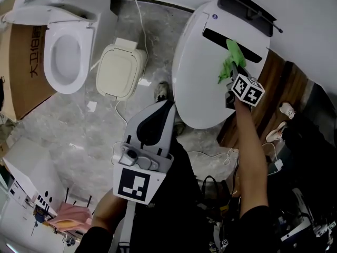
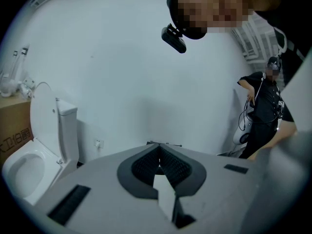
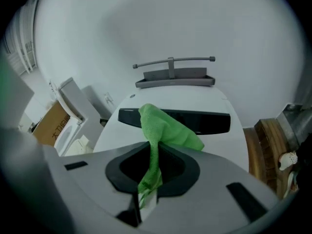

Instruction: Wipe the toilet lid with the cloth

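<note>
Pinching the green cloth (image 3: 163, 126), the right gripper (image 3: 152, 150) holds it over the white toilet lid (image 1: 197, 62) (up by the dark strip (image 3: 217, 122)). Left gripper (image 2: 159, 147) hangs back, jaws together, empty.

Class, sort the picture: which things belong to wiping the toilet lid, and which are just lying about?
In the job:
green cloth
closed toilet lid
right claw, shut on the cloth

Lying about:
open toilet
cream seat unit on the floor
cardboard box
left claw, shut and empty
</note>
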Demonstrator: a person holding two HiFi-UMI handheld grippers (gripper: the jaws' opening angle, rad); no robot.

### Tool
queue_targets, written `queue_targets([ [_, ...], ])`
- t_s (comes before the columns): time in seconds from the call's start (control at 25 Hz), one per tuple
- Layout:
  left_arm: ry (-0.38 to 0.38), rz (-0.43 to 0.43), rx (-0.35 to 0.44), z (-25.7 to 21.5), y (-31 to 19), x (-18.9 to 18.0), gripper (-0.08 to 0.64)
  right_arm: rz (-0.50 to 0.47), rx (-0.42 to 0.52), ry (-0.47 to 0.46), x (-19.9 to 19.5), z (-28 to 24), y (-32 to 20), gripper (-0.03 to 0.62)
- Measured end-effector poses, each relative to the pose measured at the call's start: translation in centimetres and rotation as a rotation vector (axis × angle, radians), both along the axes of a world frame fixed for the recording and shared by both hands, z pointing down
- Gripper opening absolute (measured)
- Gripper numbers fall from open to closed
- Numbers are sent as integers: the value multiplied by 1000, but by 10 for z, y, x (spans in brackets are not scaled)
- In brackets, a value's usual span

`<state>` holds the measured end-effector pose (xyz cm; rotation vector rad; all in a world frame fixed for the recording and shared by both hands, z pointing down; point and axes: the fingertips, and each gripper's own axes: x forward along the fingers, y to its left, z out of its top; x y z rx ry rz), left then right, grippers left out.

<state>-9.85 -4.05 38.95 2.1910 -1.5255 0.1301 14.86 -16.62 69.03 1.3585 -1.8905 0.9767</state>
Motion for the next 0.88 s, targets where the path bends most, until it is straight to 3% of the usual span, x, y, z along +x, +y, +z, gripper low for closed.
queue_targets([
  [0.36, 2, -17, -11, 6, -23, -17, 8, -175, -84, 161, -19, 29, 1, 46],
  [0.88, 15, -37, -7, 4, 3, -13, 8, -647, -58, 412, -61, 39, 37, 46],
])
